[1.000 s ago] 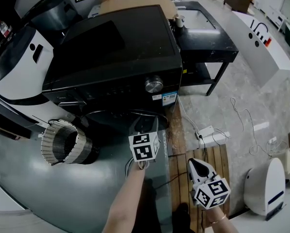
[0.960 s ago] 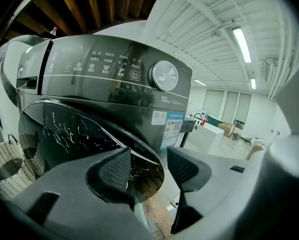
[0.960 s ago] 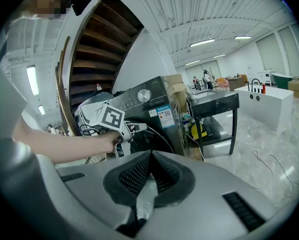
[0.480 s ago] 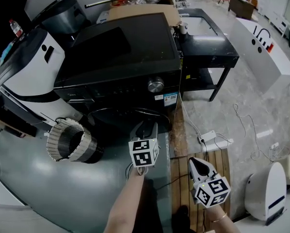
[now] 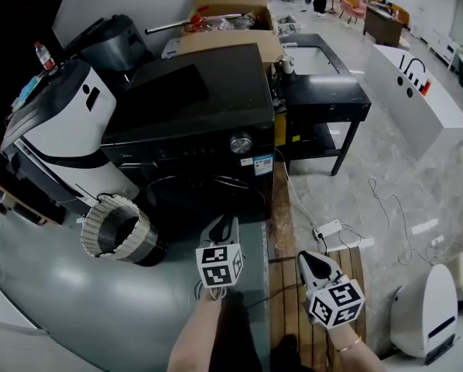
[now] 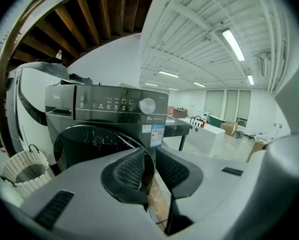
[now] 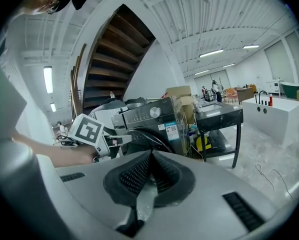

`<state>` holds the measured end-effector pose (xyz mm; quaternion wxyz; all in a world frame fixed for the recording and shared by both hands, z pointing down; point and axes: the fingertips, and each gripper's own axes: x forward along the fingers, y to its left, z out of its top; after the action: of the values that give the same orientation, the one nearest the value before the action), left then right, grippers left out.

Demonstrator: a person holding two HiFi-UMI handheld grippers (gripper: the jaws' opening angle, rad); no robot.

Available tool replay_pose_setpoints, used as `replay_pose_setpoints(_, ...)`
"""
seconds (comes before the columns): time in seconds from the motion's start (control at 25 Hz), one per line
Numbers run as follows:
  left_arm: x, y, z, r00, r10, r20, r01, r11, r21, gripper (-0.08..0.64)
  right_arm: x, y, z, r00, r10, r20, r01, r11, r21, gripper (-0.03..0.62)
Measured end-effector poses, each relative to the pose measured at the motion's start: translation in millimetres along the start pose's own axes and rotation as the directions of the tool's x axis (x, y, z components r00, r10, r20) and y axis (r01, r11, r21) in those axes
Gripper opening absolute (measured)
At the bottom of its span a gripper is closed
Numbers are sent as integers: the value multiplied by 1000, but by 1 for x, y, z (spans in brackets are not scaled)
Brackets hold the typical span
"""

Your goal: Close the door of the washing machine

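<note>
standing on the floor against a white wall, the black washing machine (image 5: 193, 107) is seen from above in the head view, with a silver knob (image 5: 241, 142) on its control panel. its round door (image 5: 204, 196) is seen low on the front and appears to be lying shut against the cabinet; in the left gripper view the door's dark glass (image 6: 97, 144) is seen flush within its ring. the left gripper (image 5: 224, 225) is held just in front of the door without touching it, pointed toward it. its jaws have just been closing and are now parted by only a narrow gap, with nothing between them. the right gripper (image 5: 309, 258) is held further right, over a strip of wooden floor (image 5: 282, 231), well apart from the machine. its jaws are brought together, pad against pad, and nothing is held. a woven basket (image 5: 115, 227) is lying on its side just left of the door. a black worktop (image 5: 324, 91) is placed at the machine's right side, and a white power strip (image 5: 328, 229) is lying on the floor below it.
</note>
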<state>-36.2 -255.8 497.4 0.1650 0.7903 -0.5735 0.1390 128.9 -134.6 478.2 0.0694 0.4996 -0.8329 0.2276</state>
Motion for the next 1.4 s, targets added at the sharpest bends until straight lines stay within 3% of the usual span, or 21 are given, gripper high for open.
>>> replay_pose_setpoints(0.36, -80, -25, -6, 1000, 25, 15, -25, 1000, -3, 44, -53, 9, 16, 999, 13, 45, -12, 999, -35, 6)
replay_pose_setpoints(0.92, -196, -42, -35, 994, 103, 39, -103, 995, -9, 35, -112, 26, 16, 996, 55, 74, -49, 996, -73, 6)
replay_pose_setpoints(1.4, -252, -49, -39, 988, 141, 60, -139, 990, -26, 35, -138, 45, 21, 993, 73, 93, -63, 993, -103, 5)
